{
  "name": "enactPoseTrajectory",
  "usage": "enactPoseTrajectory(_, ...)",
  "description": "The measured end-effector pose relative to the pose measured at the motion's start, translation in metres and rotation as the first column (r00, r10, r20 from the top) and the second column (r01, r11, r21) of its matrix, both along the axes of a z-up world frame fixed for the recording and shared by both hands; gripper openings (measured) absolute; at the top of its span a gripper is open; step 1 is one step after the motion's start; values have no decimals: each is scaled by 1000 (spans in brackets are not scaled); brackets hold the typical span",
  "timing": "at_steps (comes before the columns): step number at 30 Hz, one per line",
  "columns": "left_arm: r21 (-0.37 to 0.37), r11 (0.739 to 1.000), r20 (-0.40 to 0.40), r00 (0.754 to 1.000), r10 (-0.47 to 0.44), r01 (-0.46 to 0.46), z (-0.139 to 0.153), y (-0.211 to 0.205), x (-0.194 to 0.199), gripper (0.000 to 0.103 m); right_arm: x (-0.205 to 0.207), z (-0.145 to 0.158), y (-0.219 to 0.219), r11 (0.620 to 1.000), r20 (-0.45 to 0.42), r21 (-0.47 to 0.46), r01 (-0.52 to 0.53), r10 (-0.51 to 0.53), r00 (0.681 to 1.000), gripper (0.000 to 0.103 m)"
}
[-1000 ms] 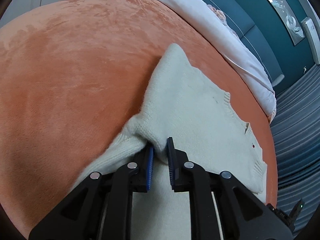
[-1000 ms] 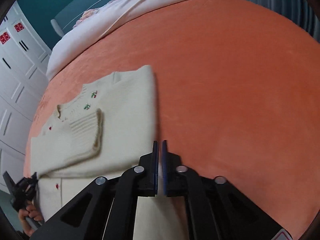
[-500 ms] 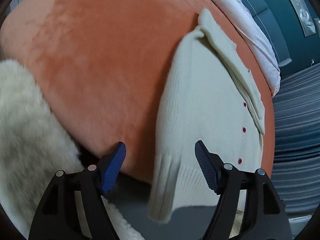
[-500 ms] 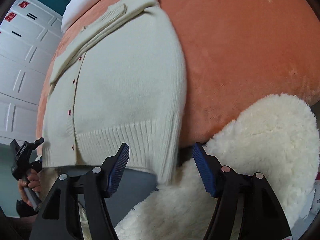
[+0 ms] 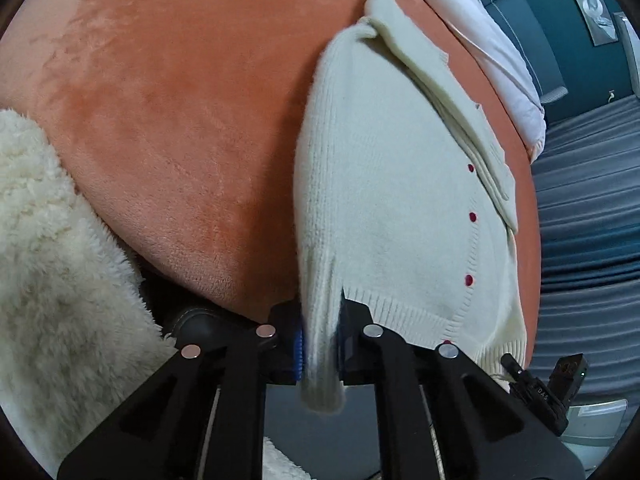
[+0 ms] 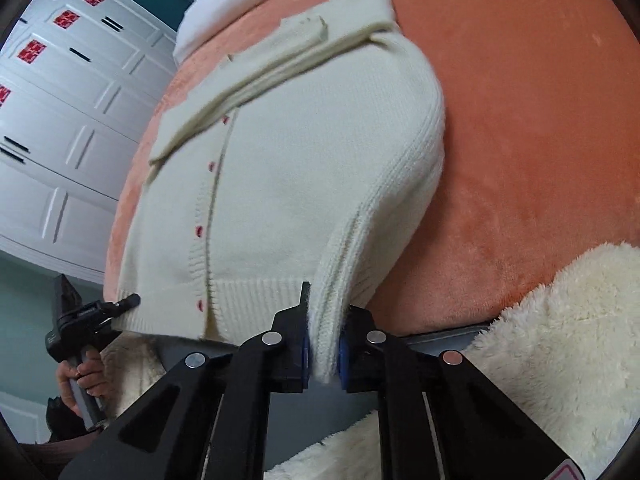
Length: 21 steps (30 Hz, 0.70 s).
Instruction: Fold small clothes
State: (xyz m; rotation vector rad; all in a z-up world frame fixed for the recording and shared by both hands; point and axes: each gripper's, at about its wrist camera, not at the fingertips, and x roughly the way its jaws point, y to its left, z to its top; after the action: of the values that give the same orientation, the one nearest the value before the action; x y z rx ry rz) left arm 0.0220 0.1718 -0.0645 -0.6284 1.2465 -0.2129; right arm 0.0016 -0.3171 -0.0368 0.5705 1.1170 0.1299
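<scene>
The cream knitted cardigan with small red buttons (image 5: 384, 208) lies on the orange plush bed cover (image 5: 180, 120), filling the left wrist view from 1 o'clock down to 6 o'clock, its ribbed hem hanging over the near edge of the bed. The left gripper (image 5: 320, 344) at 6 o'clock pinches the hem corner, the knit bunched between the blue pads. A folded sleeve (image 5: 452, 92) lies across the top of the garment at 1 o'clock, and a fluffy cream fleece (image 5: 52, 280) fills 8 o'clock. White bedding (image 5: 500, 52) lies beyond at 2 o'clock. In the right wrist view the cardigan (image 6: 304, 168) spreads from 12 o'clock to the centre, the button row running down at 9 o'clock. The right gripper (image 6: 323, 350) at 6 o'clock clamps the other hem corner, which rises as a ridge from the pads. The fleece (image 6: 560, 340) sits at 4 o'clock, white panelled wardrobe doors (image 6: 60, 120) at 10 o'clock, and the person's hand (image 6: 80, 380) grips the other handle at 8 o'clock.
</scene>
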Motion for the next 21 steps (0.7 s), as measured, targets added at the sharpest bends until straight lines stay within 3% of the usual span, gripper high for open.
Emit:
enactPoseTrajectory(3,28,998,56,997,-52,51,26,-4,-6,8,-10,30,-3,999,52,-25,-25,26,998,9)
enactPoseTrajectory(7,68,990,90,987,-130,124,56,-5,-25,8,-38,46,-21,996,30,-60,-59,61,998,8)
enactPoseTrajectory(11,96,977,24,981,-193,190,60,1,-63,8,-72,36,-24,983,-63,-62,-171,168,984,8)
enactPoseTrajectory(14,92,970,-19,975,-223,224,66,6,-98,8,-101,35,-6,939,-82,-15,-344,342,936,9)
enactPoseTrajectory(17,74,972,26,974,-225,223,95,11,-114,8,-119,62,2,899,-25,48,-436,438,899,9)
enactPoseTrajectory(21,-1,996,194,977,-93,95,137,19,-62,8,-84,122,-13,932,198,7,-362,354,914,9)
